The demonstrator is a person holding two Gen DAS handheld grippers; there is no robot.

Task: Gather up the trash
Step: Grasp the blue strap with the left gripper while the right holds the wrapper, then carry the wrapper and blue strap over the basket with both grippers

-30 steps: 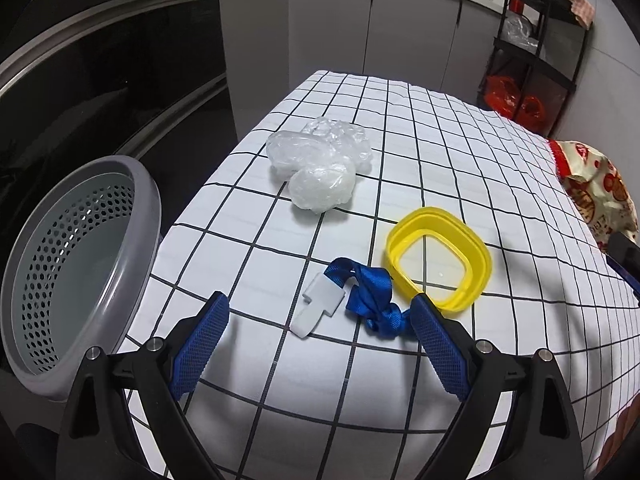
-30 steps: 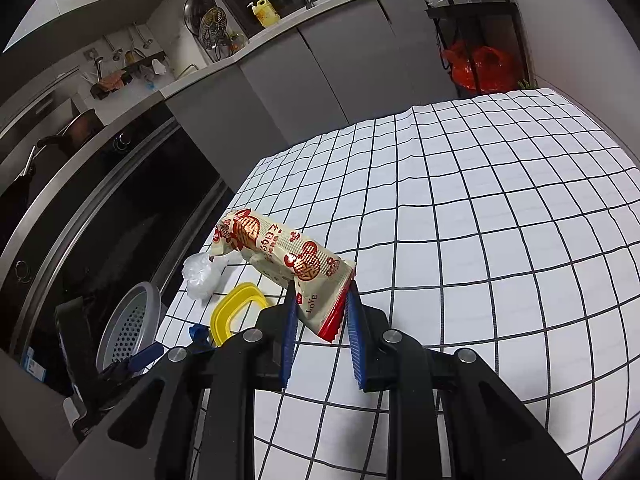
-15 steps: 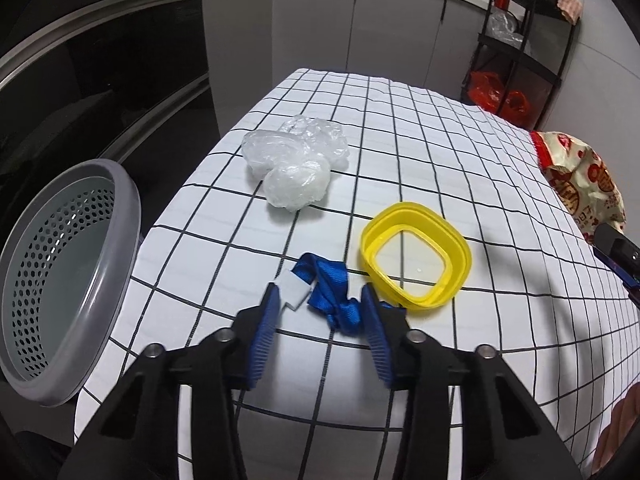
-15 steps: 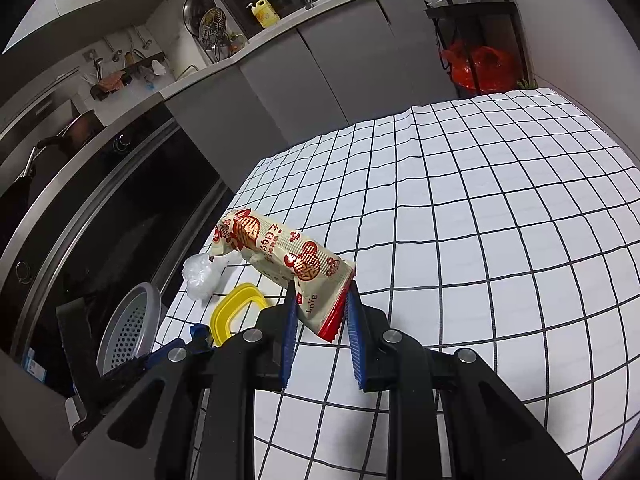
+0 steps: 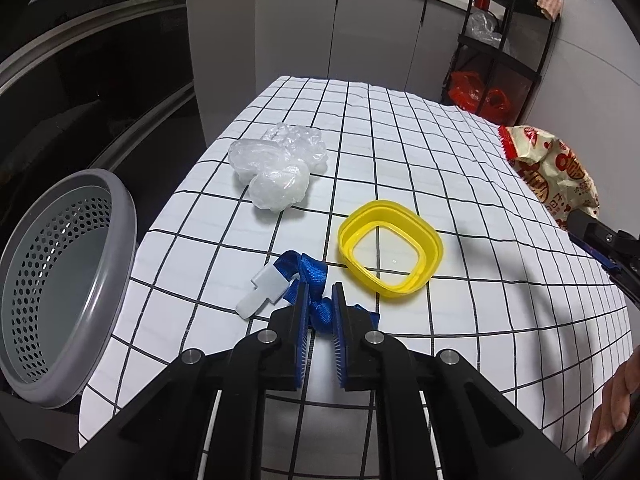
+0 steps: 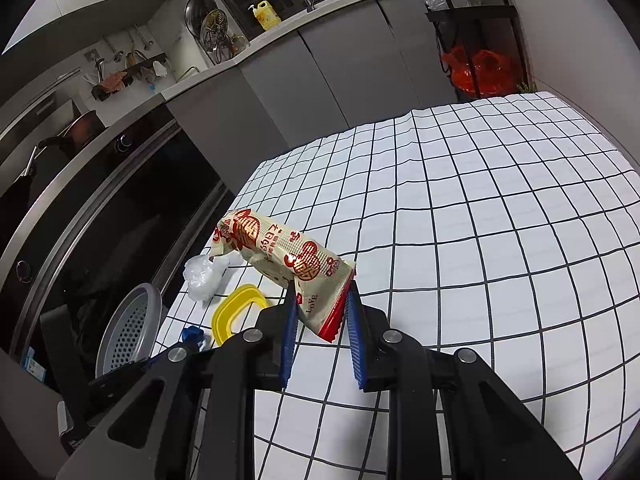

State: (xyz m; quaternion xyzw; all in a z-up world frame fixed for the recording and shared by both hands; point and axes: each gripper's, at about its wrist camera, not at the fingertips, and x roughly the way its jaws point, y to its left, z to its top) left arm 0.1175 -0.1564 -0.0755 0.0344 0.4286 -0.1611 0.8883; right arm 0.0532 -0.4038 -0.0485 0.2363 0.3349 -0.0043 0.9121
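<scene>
A blue strap [image 5: 308, 270] with a white plastic clip [image 5: 266, 290] lies on the checked tablecloth [image 5: 400, 152]. My left gripper [image 5: 319, 292] is closing on its knotted end, and the pads press the webbing. Past it sit a yellow plastic ring [image 5: 390, 254] and a wad of clear plastic wrap [image 5: 276, 172]. My right gripper [image 6: 322, 292] is shut on the red-edged end of a cream and red snack bag [image 6: 288, 256], held above the table. That bag [image 5: 556, 172] also shows at the right edge of the left wrist view.
A grey perforated basket [image 5: 116, 240] hangs off the table's left edge, beside a dark oven front. Grey cabinets and a black shelf with red bags [image 5: 496, 96] stand beyond the table. A person's hand [image 5: 616, 412] shows at the lower right.
The left gripper's jaws went from wide open to closed on the blue strap, and it moved in slightly. The right gripper and snack bag stayed still.
</scene>
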